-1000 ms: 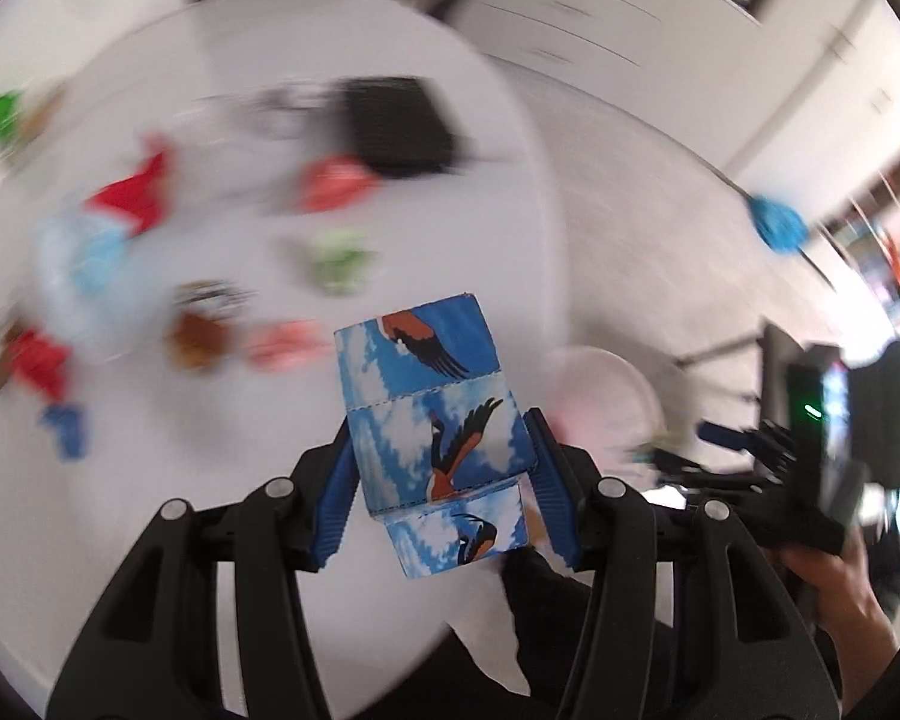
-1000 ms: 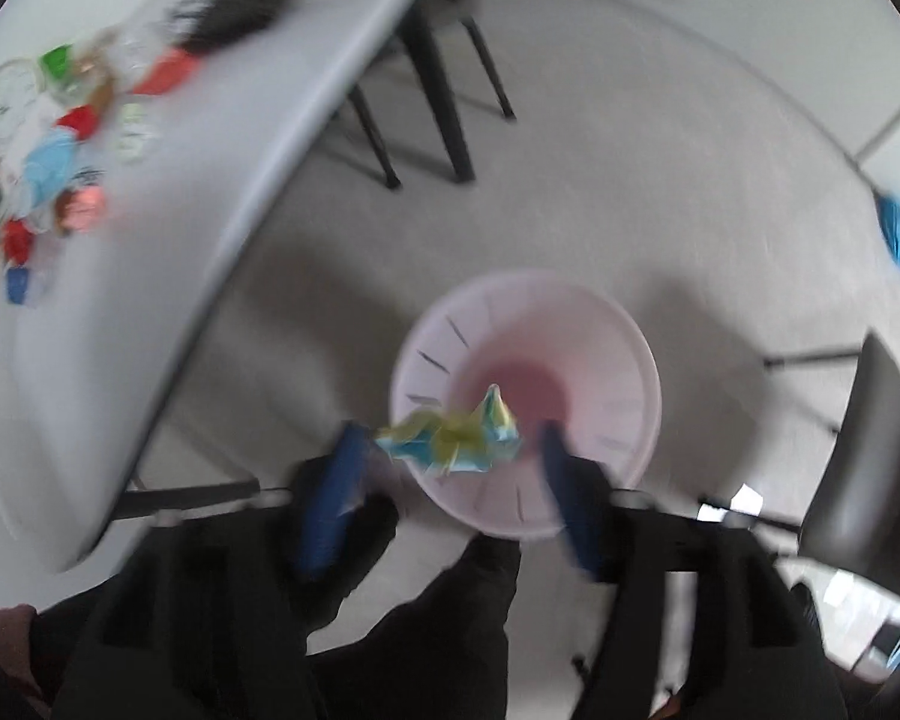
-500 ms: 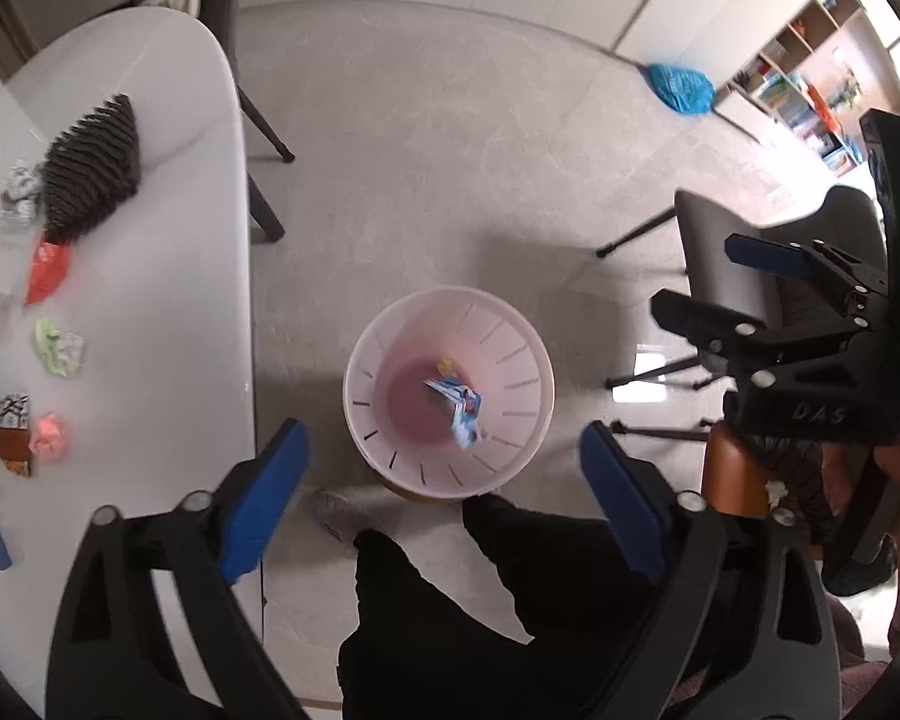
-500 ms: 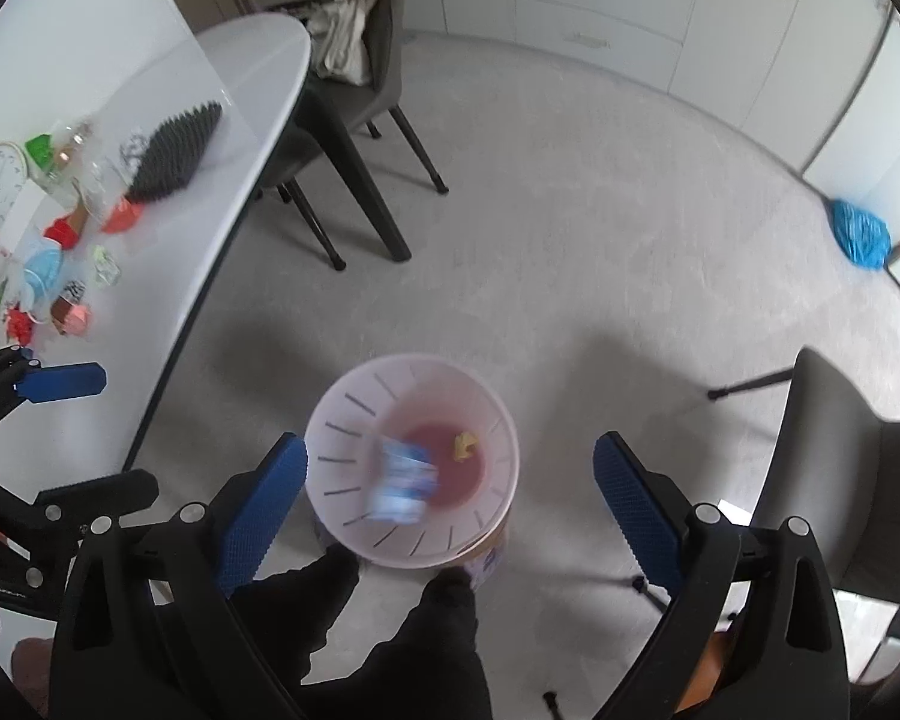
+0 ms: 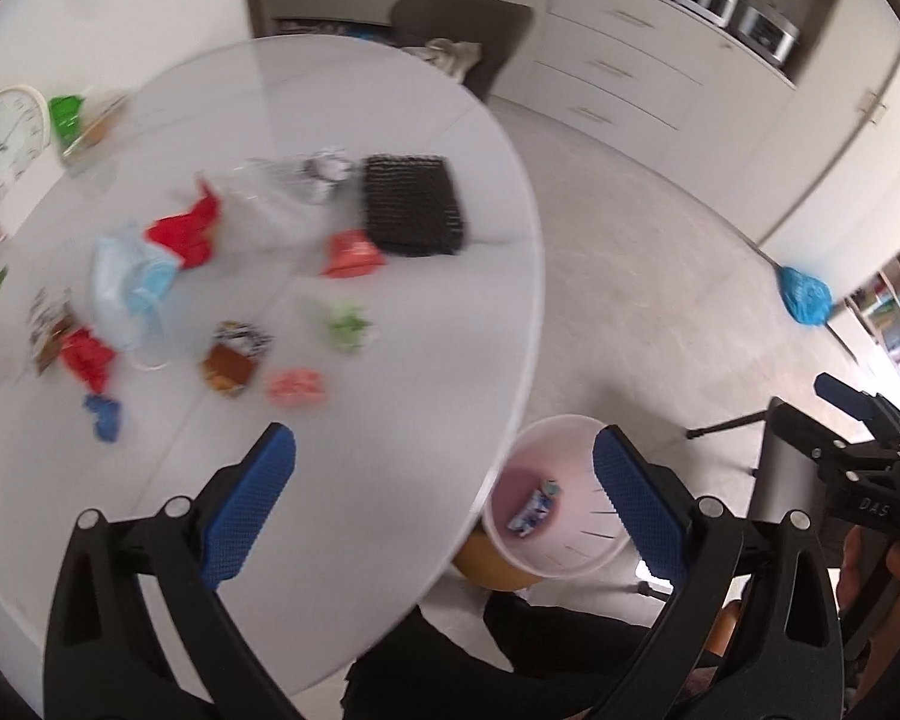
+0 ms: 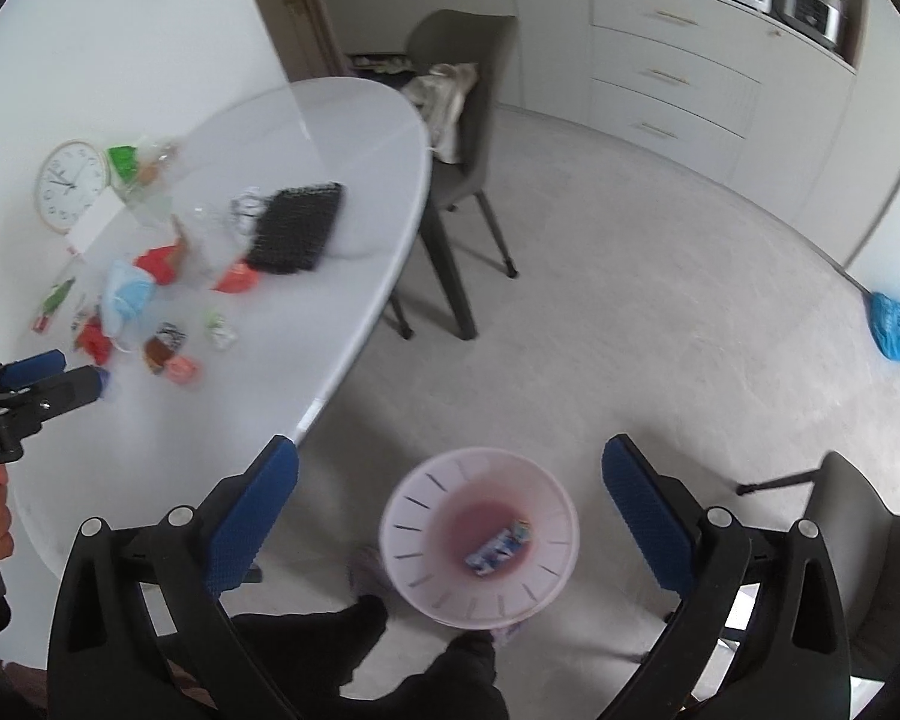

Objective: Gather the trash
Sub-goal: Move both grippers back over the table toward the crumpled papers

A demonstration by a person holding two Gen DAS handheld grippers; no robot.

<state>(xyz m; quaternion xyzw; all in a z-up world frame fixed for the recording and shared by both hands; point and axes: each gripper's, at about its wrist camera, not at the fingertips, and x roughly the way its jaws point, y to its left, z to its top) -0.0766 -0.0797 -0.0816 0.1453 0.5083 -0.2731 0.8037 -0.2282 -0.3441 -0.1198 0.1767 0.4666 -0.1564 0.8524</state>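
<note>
Both tools released, jaws just opened, nothing between. I judge left tool (image 5: 444, 480) nearer the pink wrapper (image 5: 297, 387), near the surface's (image 5: 390, 510) bin-side edge.

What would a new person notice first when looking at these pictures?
First, the bright litter scattered on the white table: red wrappers, a blue face mask and a black spiky mat. Next, the pink bin on the floor beside the table, with a blue wrapper lying inside. Both claws, left and right, are open and empty.
</note>
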